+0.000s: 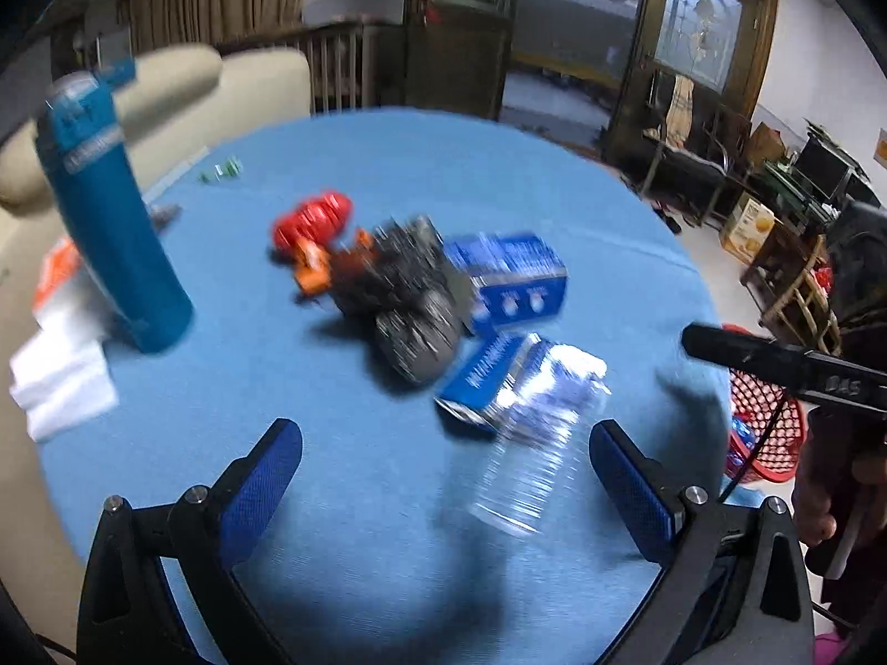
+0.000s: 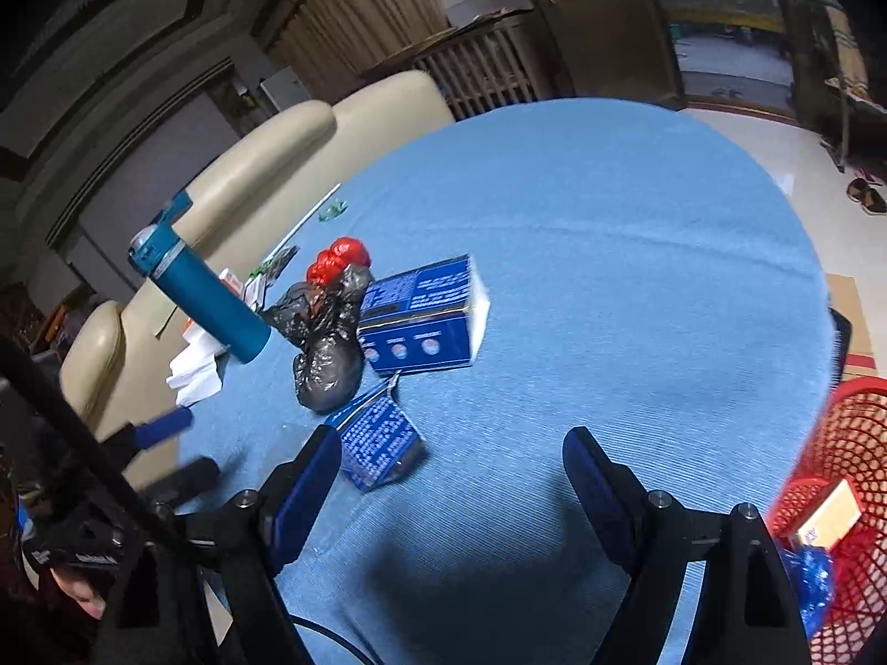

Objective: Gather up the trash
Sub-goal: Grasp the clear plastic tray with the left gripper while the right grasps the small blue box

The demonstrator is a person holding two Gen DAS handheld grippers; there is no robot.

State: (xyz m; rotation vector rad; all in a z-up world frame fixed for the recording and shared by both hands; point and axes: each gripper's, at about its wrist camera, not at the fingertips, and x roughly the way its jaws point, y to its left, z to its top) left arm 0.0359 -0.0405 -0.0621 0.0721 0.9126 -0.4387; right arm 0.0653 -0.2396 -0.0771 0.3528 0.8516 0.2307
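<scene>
A clear plastic bottle (image 1: 538, 443) lies blurred on the blue table (image 1: 360, 499), just ahead of my left gripper (image 1: 449, 471). Its wide-open pads do not touch the bottle. Beside the bottle is a small blue box (image 1: 477, 382) (image 2: 377, 443). Behind that are a larger blue box (image 1: 510, 277) (image 2: 427, 321), a black plastic bag (image 1: 410, 299) (image 2: 327, 354) and a red wrapper (image 1: 316, 216) (image 2: 338, 260). My right gripper (image 2: 449, 460) hangs open over bare cloth near the red basket (image 2: 848, 443) (image 1: 770, 432). The bottle does not show in the right wrist view.
A teal flask (image 1: 116, 221) (image 2: 205, 299) stands at the left with white tissues (image 1: 61, 382) (image 2: 194, 371) at its foot. A cream sofa (image 2: 310, 127) runs behind the table. The basket holds a small carton (image 2: 826, 515) and a blue wrapper (image 2: 809, 576). My left gripper (image 2: 183, 451) shows at the table's left edge.
</scene>
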